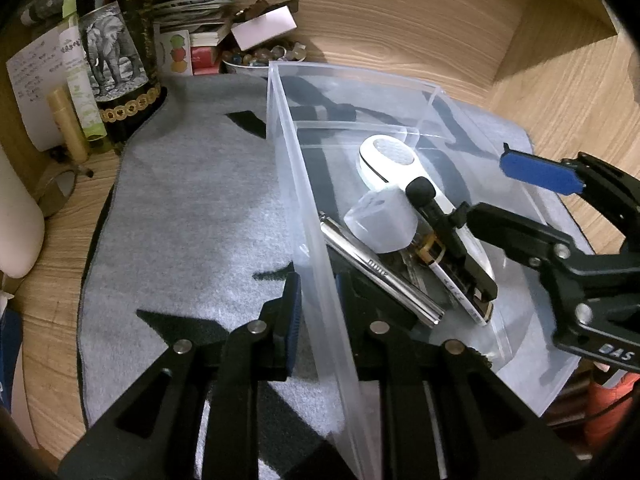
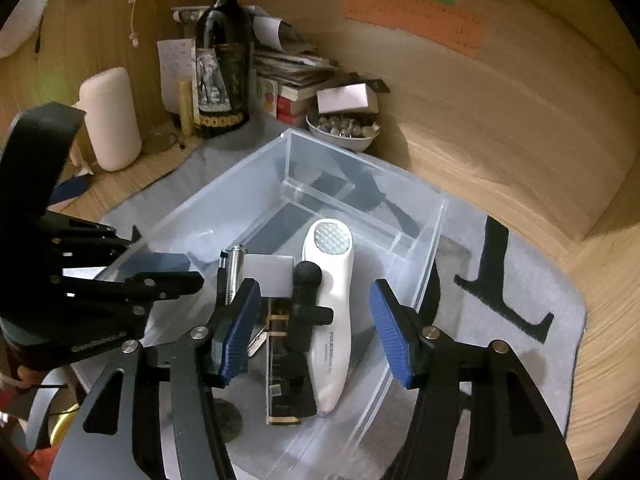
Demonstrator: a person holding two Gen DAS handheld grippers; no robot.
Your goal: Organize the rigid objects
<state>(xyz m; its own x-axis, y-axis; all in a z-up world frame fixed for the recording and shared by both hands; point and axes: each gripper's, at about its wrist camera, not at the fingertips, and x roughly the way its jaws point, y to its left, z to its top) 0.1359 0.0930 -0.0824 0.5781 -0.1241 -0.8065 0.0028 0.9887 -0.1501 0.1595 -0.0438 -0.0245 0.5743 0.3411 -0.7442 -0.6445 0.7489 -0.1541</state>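
A clear plastic bin [image 1: 292,168] stands on a grey mat. Inside lie a white handheld device [image 1: 390,158], a black tool with a ball head [image 1: 448,228], a silver cylinder [image 1: 384,276], a translucent white cap [image 1: 380,220] and a black-and-gold box [image 2: 280,368]. My left gripper [image 1: 318,308] is shut on the bin's near side wall, one pad on each side. My right gripper [image 2: 316,320] hangs open just above the black tool [image 2: 306,276] and the white device [image 2: 332,280], with nothing pressed between its blue pads [image 2: 236,328]. It enters the left wrist view from the right [image 1: 504,196].
The grey mat [image 1: 180,200] lies on a wooden desk with wooden walls behind. At the back stand a dark bottle with an elephant label [image 2: 220,72], a white cylinder [image 2: 112,116], stacked books and boxes [image 2: 292,76] and a bowl of marbles [image 2: 344,132].
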